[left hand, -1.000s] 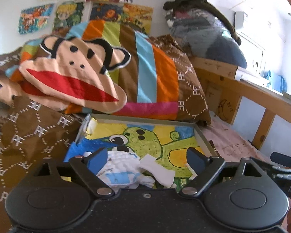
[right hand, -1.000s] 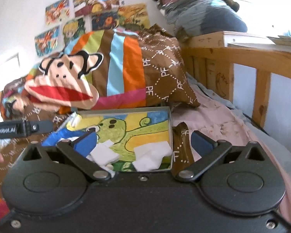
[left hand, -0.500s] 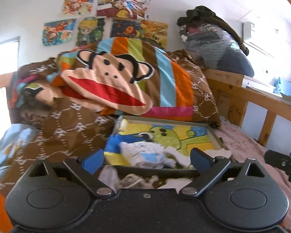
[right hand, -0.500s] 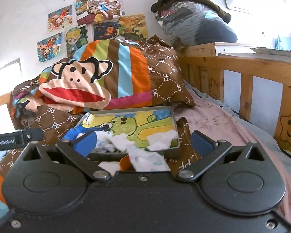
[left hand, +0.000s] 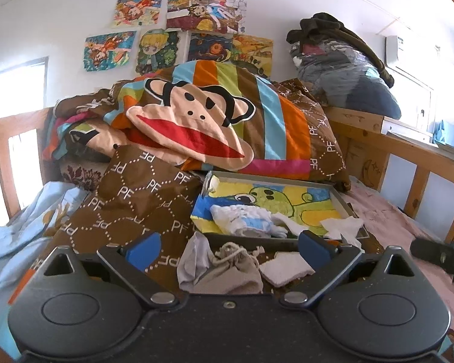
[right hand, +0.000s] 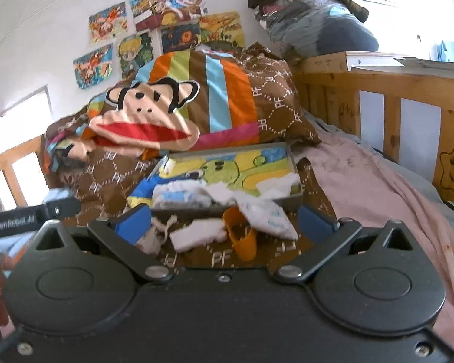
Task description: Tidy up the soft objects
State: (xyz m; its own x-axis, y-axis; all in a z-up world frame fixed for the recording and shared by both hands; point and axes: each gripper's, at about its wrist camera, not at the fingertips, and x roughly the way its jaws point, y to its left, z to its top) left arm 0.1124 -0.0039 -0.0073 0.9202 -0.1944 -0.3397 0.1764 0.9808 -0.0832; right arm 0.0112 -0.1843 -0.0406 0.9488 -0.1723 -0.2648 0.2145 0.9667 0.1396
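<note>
Both grippers are drawing back from the tray (left hand: 342, 202), which is sitting on the bed against the monkey-print quilt (left hand: 196, 121). A second ago each camera was looking straight down into the tray; now the whole tray is showing, and so is the loose pile lying in front of it on the brown quilt.

The left gripper (left hand: 228, 246) is hanging over that pile with its jaws standing wide apart and nothing between the pads. The right gripper (right hand: 225, 216) is likewise showing its jaws spread, empty.

Inside the tray a white-and-blue folded cloth (left hand: 242, 219) and a white piece (left hand: 342, 227) at the right corner are already lying on the cartoon liner. Outside it, just before the near wall, are waiting a grey rag (left hand: 193, 257), a beige drawstring pouch (left hand: 236, 267), a white pad (left hand: 286, 267), an orange cup-shaped piece (right hand: 240, 236) and a white printed packet (right hand: 266, 214).

The retreat is probably marking the end of one placement, with several soft items remaining to be gathered, so the task is looking partly done.
</note>
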